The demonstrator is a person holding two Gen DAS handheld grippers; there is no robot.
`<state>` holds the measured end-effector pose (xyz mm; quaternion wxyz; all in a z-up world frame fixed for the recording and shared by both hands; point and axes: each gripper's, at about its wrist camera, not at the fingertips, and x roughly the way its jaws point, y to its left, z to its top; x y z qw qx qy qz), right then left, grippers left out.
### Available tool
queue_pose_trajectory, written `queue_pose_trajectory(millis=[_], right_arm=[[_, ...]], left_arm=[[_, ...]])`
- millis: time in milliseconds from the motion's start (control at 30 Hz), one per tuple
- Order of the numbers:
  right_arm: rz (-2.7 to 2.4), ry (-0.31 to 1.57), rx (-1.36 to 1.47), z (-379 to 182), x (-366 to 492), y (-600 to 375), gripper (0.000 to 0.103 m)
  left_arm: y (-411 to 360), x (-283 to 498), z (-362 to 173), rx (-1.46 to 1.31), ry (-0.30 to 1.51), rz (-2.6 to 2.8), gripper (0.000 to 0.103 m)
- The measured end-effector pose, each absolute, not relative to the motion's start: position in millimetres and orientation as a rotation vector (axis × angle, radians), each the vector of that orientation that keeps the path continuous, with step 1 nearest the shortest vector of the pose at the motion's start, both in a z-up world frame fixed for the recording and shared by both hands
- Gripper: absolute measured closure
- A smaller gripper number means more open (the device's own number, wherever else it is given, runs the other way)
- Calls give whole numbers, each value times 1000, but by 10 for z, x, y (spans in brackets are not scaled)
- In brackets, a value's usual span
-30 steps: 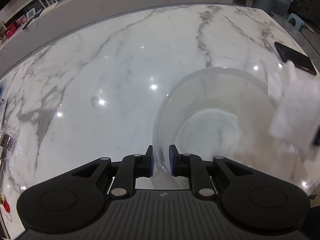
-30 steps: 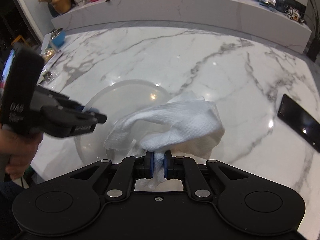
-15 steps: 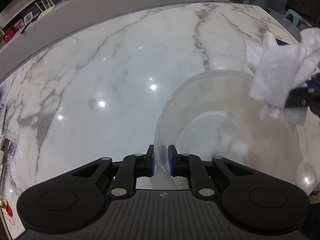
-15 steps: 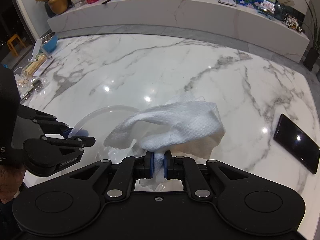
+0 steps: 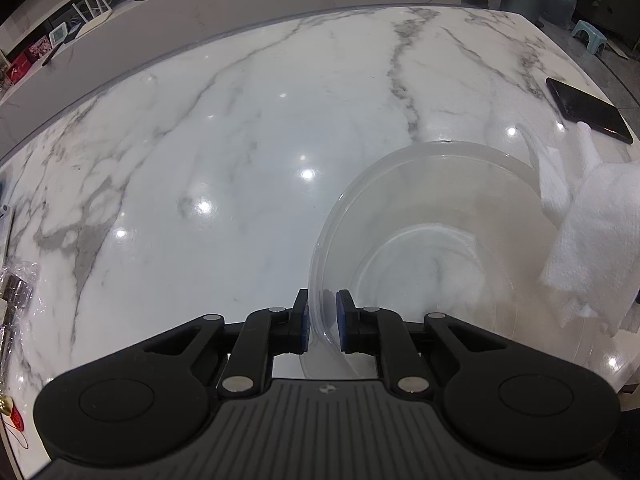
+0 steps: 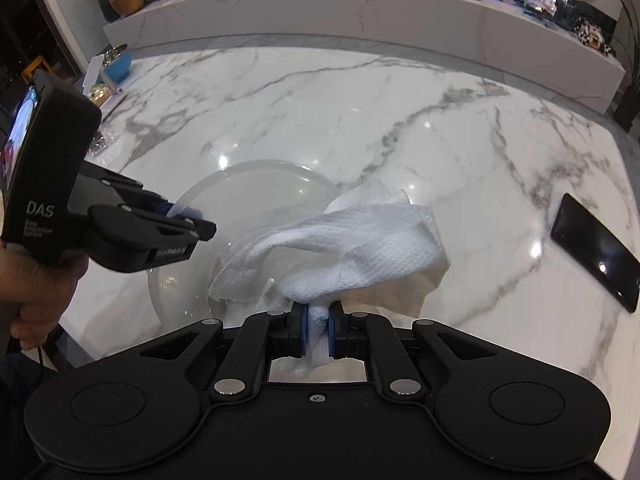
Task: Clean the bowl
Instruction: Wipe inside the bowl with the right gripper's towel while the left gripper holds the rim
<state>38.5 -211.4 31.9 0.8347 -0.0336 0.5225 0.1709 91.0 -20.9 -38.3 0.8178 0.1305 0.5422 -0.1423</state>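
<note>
A clear plastic bowl [image 5: 432,240] stands on the white marble table [image 5: 240,140]. My left gripper [image 5: 322,320] is shut on the bowl's near-left rim, one pad inside and one outside. In the right wrist view the same bowl [image 6: 256,200] lies left of centre, with the left gripper [image 6: 176,220] clamped on its left rim and a hand behind it. My right gripper [image 6: 318,332] is shut on a crumpled white paper towel [image 6: 360,252] that hangs over the bowl's right side. The towel [image 5: 592,240] shows at the right edge of the left wrist view.
A black phone [image 6: 596,252] lies flat on the table to the right of the bowl, also visible as the phone [image 5: 588,108] far right in the left view. Small packets and clutter [image 5: 16,280] sit at the table's left edge. A marble ledge [image 6: 360,8] runs behind the table.
The right gripper with the towel rose up and away from the bowl half a second ago, then came back down over the bowl's right side. The left gripper and bowl stayed put.
</note>
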Motion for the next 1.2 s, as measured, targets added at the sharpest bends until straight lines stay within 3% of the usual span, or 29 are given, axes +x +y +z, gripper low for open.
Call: queue_pose_trajectory(millis=[1200], right_arm=[[495, 1069, -158, 214, 1255, -1408, 95]], left_arm=[[-188, 927, -396, 281, 1157, -328, 91]])
